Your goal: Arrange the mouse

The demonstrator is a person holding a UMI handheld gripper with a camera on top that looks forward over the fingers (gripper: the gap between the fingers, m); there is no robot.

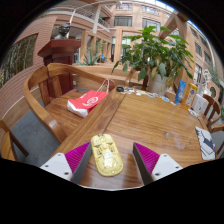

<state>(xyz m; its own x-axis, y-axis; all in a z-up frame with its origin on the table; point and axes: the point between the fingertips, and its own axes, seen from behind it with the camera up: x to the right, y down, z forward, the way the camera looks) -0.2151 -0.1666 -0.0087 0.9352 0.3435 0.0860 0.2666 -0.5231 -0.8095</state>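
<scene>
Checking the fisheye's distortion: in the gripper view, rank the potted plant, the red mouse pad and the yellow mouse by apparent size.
1. Potted plant.
2. Red mouse pad and yellow mouse look alike; the mouse sits between the open gripper fingers, nearest the camera, so I won't rank them.

No legible text or labels anywhere

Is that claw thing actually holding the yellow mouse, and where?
Not visibly held. The yellow mouse lies on the wooden table between the gripper fingers, a gap showing on each side.
</scene>
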